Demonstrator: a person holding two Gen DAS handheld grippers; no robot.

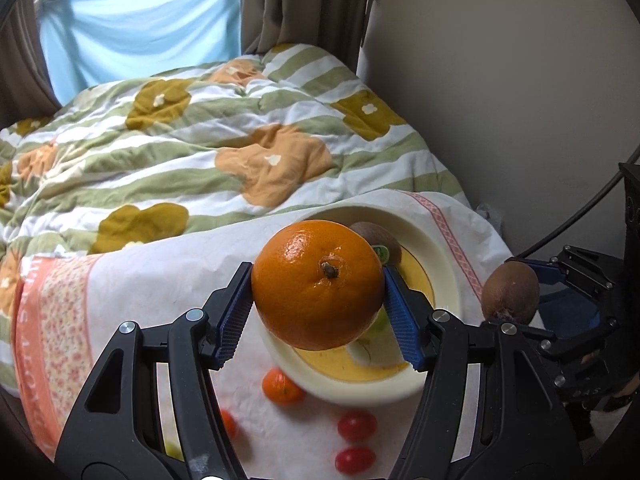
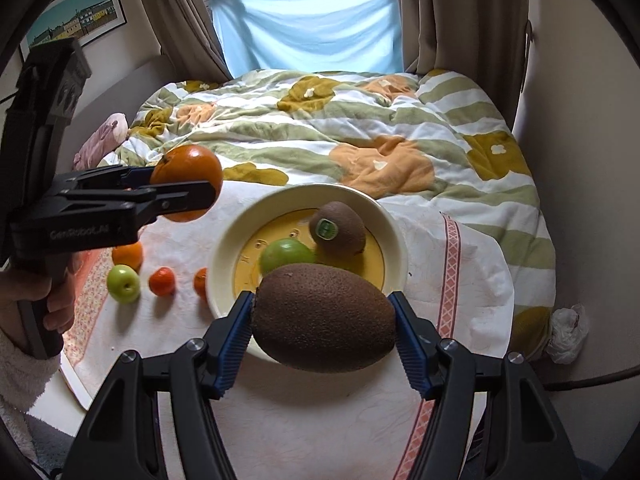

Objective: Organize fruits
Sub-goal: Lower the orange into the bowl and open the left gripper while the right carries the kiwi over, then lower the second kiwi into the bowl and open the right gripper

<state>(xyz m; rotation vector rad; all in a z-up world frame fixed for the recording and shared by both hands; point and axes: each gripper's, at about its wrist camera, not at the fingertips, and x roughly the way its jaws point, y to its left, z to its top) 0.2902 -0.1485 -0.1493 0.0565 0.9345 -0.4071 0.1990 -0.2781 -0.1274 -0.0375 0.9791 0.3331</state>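
Note:
My left gripper (image 1: 318,304) is shut on a large orange (image 1: 318,284), held in the air above the near rim of a cream bowl (image 1: 440,248). My right gripper (image 2: 324,320) is shut on a brown kiwi (image 2: 324,316), just over the bowl's (image 2: 224,240) front edge. Inside the bowl lie a kiwi with a green sticker (image 2: 338,228) and a green apple (image 2: 286,254). From the right wrist view the left gripper (image 2: 184,188) with its orange (image 2: 188,164) hangs to the bowl's left. The left wrist view has the right gripper's kiwi (image 1: 510,292) at the right.
On the white cloth (image 2: 472,280) left of the bowl lie an orange (image 2: 128,255), a green apple (image 2: 123,283) and two tangerines (image 2: 162,280). Two cherry tomatoes (image 1: 356,425) lie nearer. A flowered quilt (image 2: 360,128) lies behind, a wall to the right.

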